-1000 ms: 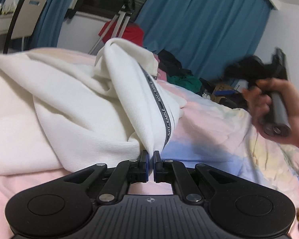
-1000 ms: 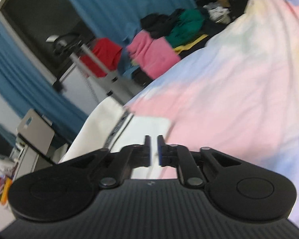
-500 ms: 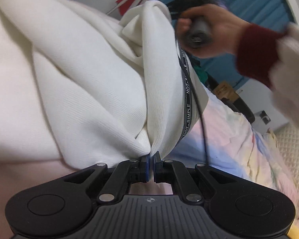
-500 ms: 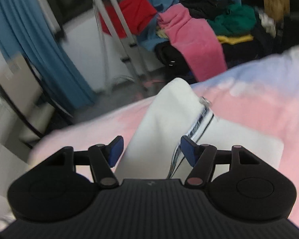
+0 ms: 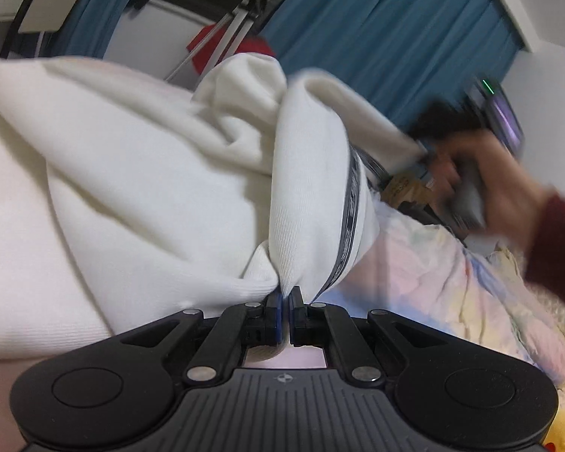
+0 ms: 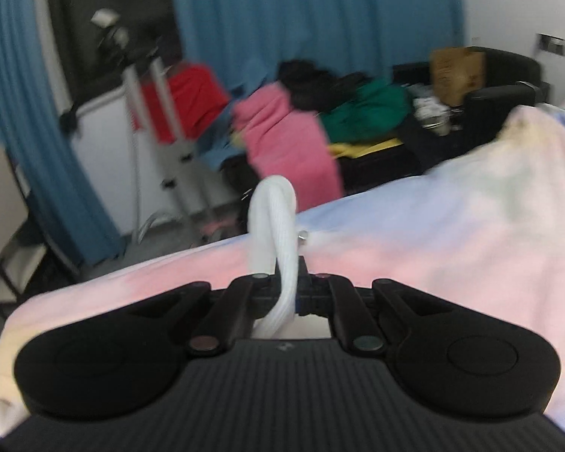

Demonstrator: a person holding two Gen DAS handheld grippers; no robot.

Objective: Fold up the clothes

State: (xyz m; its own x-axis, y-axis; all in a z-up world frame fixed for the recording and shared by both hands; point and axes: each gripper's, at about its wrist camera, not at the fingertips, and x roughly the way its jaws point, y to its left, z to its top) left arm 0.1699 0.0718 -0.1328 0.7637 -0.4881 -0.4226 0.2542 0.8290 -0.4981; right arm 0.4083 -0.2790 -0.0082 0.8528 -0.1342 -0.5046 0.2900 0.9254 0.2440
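1. Closest to the left wrist camera, left gripper [image 5: 285, 303] has its jaws pinched tight on a bunched edge of the white garment [image 5: 150, 188]; fabric fans up and away from the pinch.
2. White garment is a ribbed knit, lying heaped on the bed [image 5: 452, 293], filling the left and middle of the left view; a dark lettered band [image 5: 352, 203] runs along one fold, lettering too blurred to read.
3. Right of that fold, the pastel pink/blue/yellow bed cover shows bare.
4. Farther right in the left view, the person's hand [image 5: 482, 184] with a dark red sleeve [image 5: 557, 241] grips the other tool, blurred; a stretch of the white cloth runs toward it.
5. Right wrist view: right gripper [image 6: 297, 286] has jaws closed narrow around a ribbed white strip of the garment [image 6: 278, 233], which loops up above the jaws and drops back down between them.
6. A small metal piece [image 6: 303, 236] sits just beside that loop, too blurred to name.
7. Beyond the loop, the pastel bed cover stretches across.
8. Past the bed edge: clothes pile [image 6: 290, 139] of pink, green, black, yellow and red items, a tripod [image 6: 147, 113] left of it, a cardboard box [image 6: 457, 71] to the right.
9. Farthest back: blue curtains [image 6: 312, 11] and a white wall.
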